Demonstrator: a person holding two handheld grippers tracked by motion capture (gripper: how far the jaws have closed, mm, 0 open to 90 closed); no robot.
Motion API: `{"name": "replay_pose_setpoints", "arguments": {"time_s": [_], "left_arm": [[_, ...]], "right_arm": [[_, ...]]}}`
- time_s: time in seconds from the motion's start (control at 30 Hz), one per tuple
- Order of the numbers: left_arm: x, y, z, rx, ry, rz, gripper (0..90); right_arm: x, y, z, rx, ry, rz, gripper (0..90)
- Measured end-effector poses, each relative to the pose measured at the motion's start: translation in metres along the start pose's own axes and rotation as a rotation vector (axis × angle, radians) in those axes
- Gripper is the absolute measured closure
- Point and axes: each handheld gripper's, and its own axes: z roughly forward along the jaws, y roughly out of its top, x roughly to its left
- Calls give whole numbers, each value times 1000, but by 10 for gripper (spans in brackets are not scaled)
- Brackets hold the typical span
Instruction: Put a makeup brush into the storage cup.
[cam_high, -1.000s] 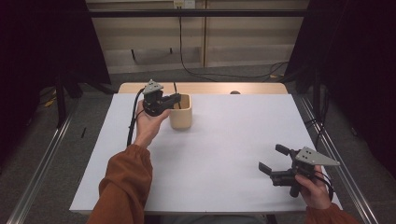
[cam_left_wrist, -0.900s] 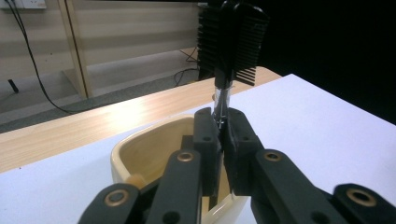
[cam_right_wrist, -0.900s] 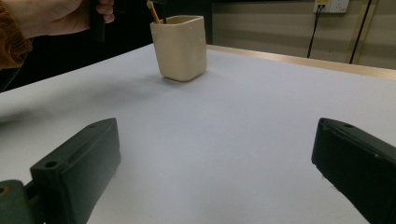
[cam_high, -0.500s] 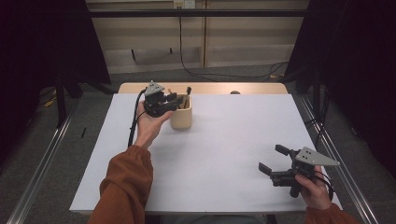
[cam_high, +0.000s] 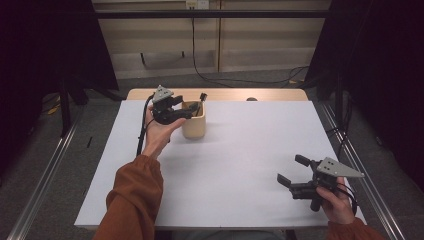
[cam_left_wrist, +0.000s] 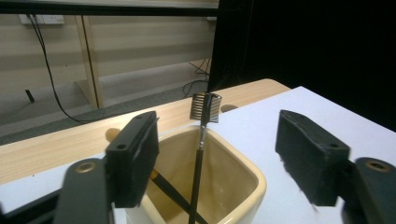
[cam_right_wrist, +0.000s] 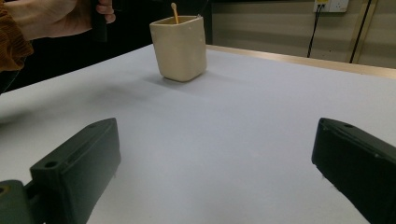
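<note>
Left gripper view: comb-headed brush (cam_left_wrist: 204, 108) inside cup (cam_left_wrist: 233, 184); high view blurs it.

The person wears rust-orange long sleeves (cam_high: 135, 200), loose and creased at the cuff. Each black hand-held gripper, left (cam_high: 172, 111) and right (cam_high: 296, 172), has two blocky matte jaws with round screw holes, carries a grey three-cornered plate on top, and the left trails a black cable (cam_high: 142, 130).

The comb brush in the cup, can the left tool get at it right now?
Probably yes: the left tool is open right above the cup, and the comb brush stands upright between its jaws, nothing blocking.
</note>
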Motion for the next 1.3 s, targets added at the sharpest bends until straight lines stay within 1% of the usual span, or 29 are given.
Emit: {"name": "replay_pose_setpoints", "arguments": {"time_s": [0.03,0.17,0.37,0.43,0.57,0.67,0.73,0.83,0.87,1.03,1.1,1.17,1.27,1.3], "left_arm": [[1,0,0,1,1,-5,216],[2,1,-2,-9,11,-14,106],[4,3,-6,-20,7,-24,30],[4,4,-8,-12,9,-31,25],[1,5,-10,-9,4,-15,26],[-1,6,-12,-18,-10,-23,25],[-3,6,-12,-10,2,-5,23],[-5,5,-15,-7,-11,-11,23],[-6,5,-17,-5,-11,-3,26],[-9,2,-27,-16,-14,8,23],[-8,1,-32,-6,-16,-3,23],[-7,0,-37,-12,-12,-6,23],[-6,-3,-45,-24,6,-14,23],[-5,-3,-47,-20,11,-9,23]], "right_arm": [[0,0,0,0,-2,0,5],[-2,-1,0,-2,-7,4,1],[-3,-1,0,-8,-14,15,0],[-3,-1,-1,-7,-13,12,0],[-3,-1,-1,-7,-15,12,1],[-2,-1,-1,-6,-12,12,0],[-2,-1,-2,-5,-14,11,0],[-3,-1,-3,-7,-19,16,2],[-3,-1,-3,-6,-18,17,2],[-1,0,-4,-10,-15,12,1],[0,0,-4,-10,-19,13,1],[0,0,-5,-13,-20,13,1],[0,0,-4,-9,-19,10,0],[0,0,-4,-7,-17,11,1]]}}
